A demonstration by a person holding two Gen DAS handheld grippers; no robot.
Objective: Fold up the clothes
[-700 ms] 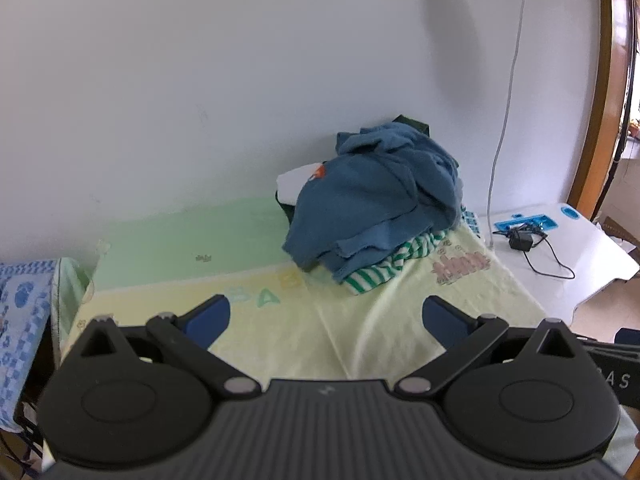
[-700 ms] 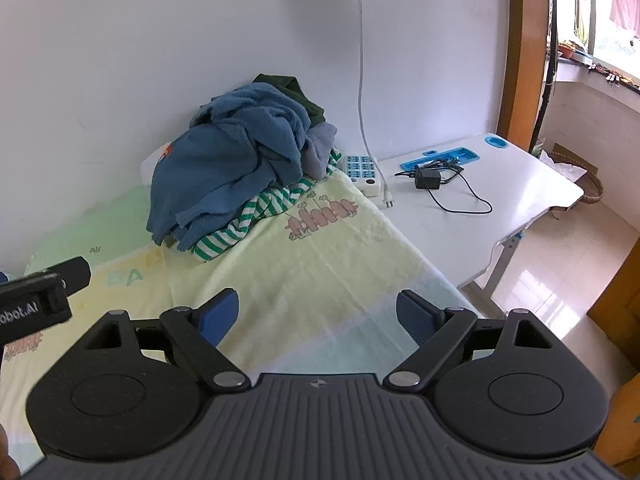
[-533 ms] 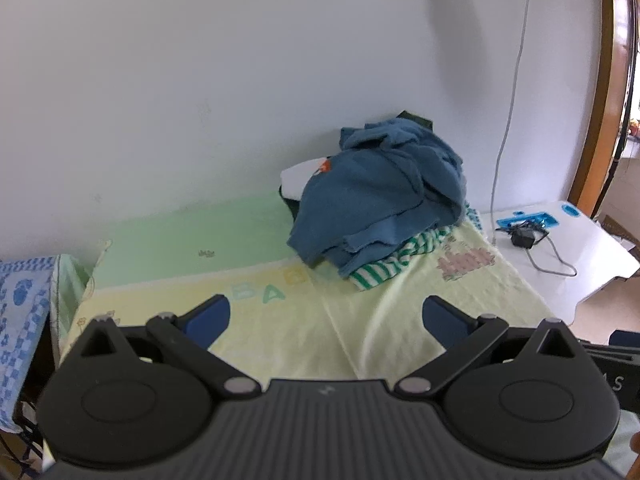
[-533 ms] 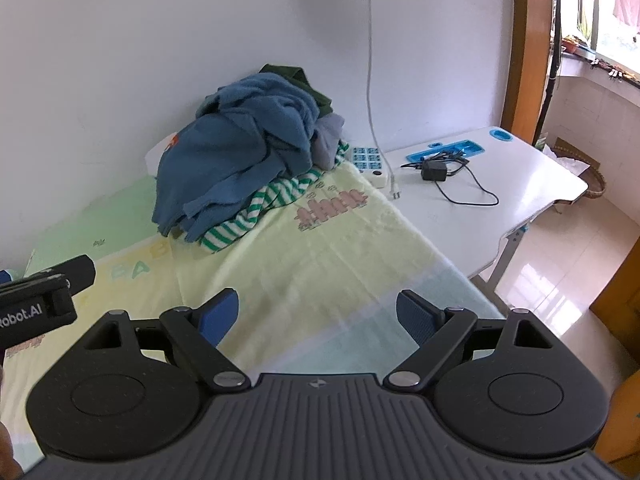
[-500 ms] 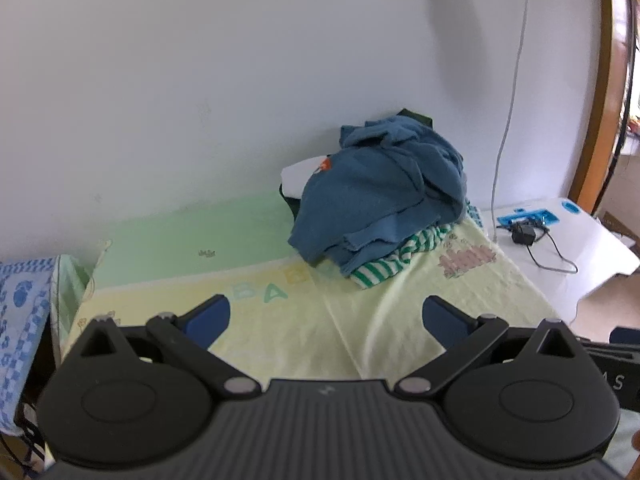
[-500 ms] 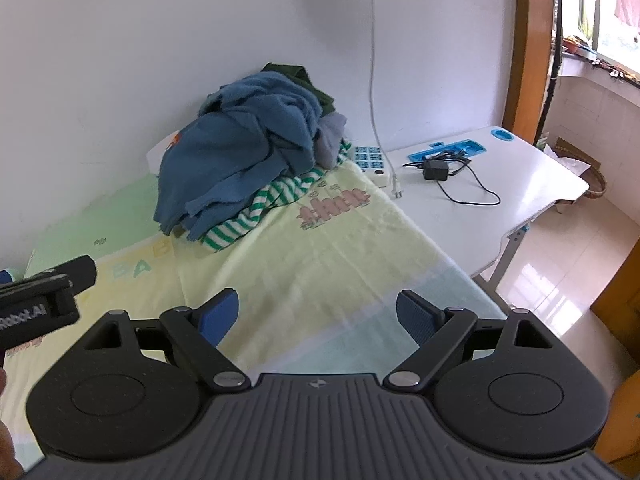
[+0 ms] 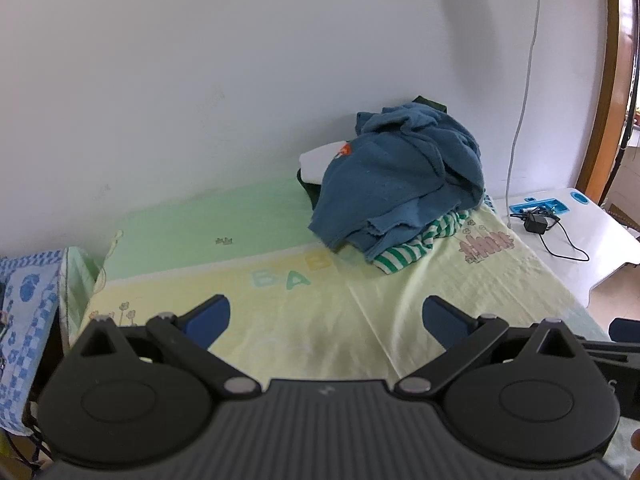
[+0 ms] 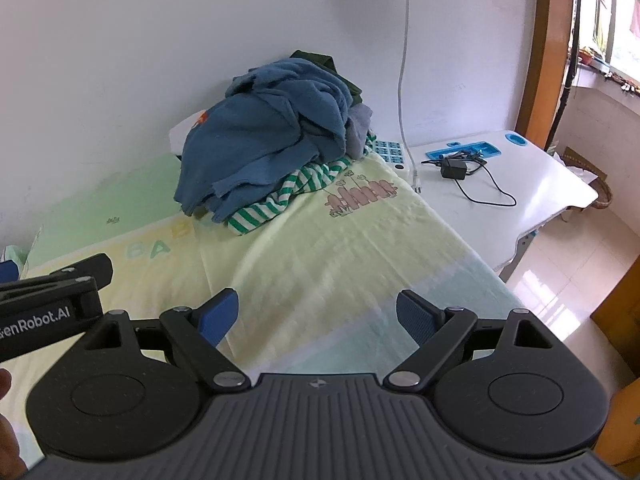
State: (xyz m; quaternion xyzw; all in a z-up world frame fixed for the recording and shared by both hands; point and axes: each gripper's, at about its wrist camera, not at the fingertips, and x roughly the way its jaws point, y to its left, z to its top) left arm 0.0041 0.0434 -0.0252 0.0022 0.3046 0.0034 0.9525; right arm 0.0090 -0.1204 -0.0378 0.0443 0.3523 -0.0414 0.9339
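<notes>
Both tongs wide, empty: left tongs (image 7: pixel 326 320) and right tongs (image 8: pixel 316 314) hover over bare yellow blanket (image 8: pixel 320 248), likely kept clear as folding space. Clothes pile (image 7: pixel 400 184) heaped against wall at 1 o'clock, unfolded, well apart. Charger (image 8: pixel 454 169) on white counter (image 8: pixel 532 184), 2 o'clock.

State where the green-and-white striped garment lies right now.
In both views the striped garment lies on the yellow sheet, under the blue clothes pile by the wall.
</notes>
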